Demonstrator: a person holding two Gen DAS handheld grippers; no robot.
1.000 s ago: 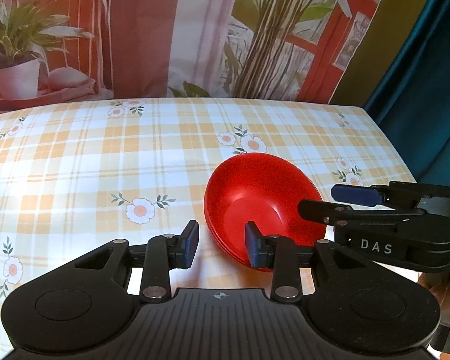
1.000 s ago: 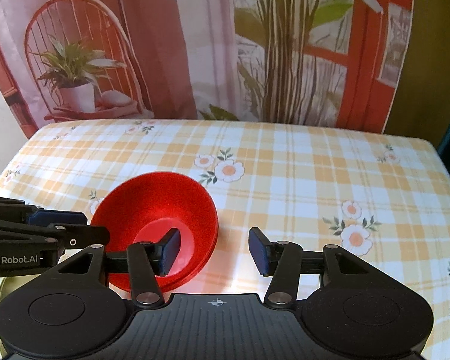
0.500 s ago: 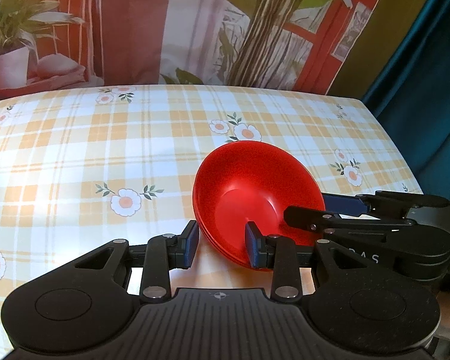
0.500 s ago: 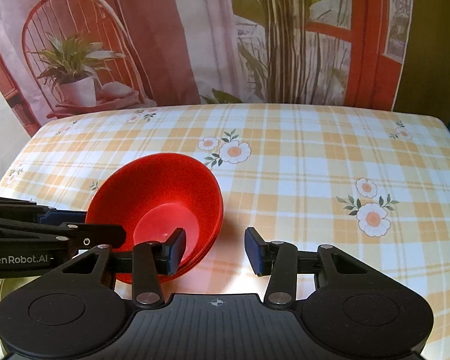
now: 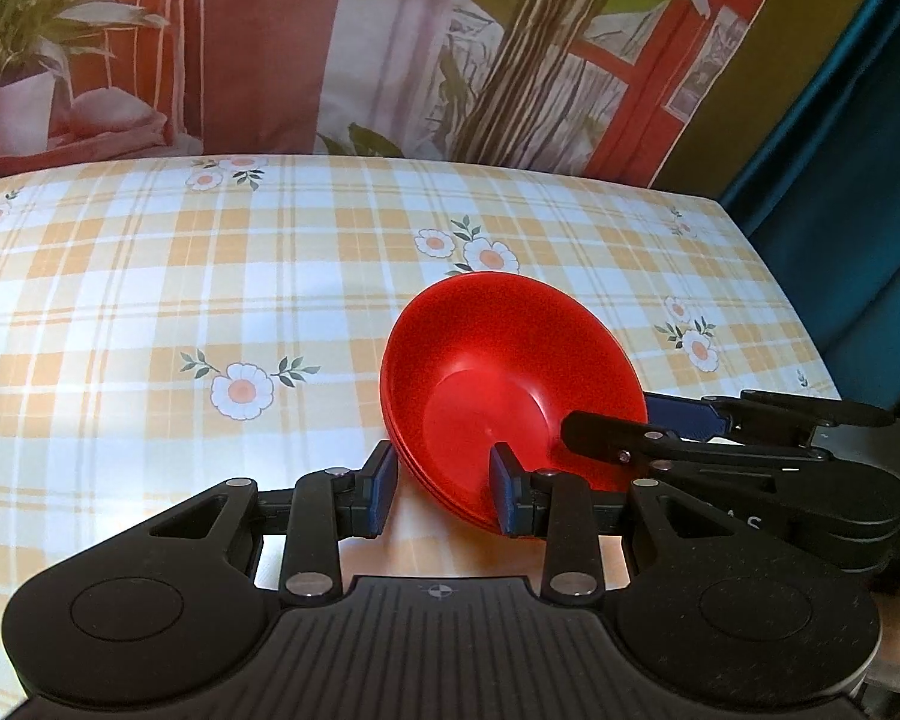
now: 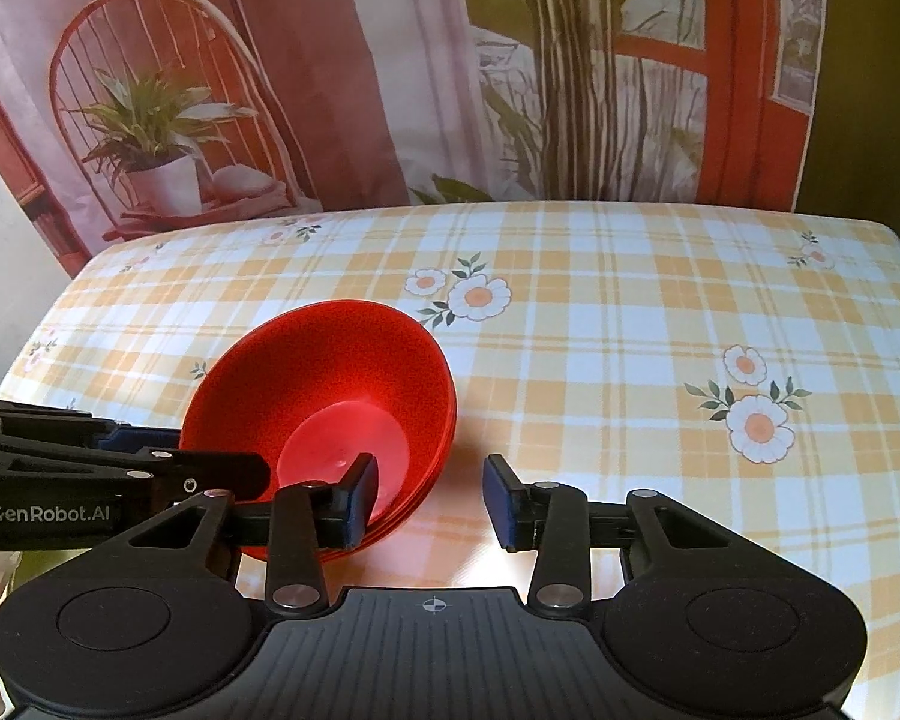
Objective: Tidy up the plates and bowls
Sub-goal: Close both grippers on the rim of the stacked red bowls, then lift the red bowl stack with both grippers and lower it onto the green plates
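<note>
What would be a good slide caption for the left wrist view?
Both tongs straddle the rim of tilted, stacked red bowls on a floral checked tablecloth.

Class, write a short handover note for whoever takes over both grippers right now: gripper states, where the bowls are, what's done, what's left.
Left gripper: jaws straddle the near-left rim of the red bowls, one finger inside, one outside; not clearly clamped.
Right gripper: jaws closing across the stack's near-right rim, left finger inside; pads not yet pressing.
Bowls: nested, tilted, on the checked tablecloth.
Done: bowls nested, both grippers at the rim.
Left: finish the grip, then set the stack where it belongs. No plates in view.
</note>
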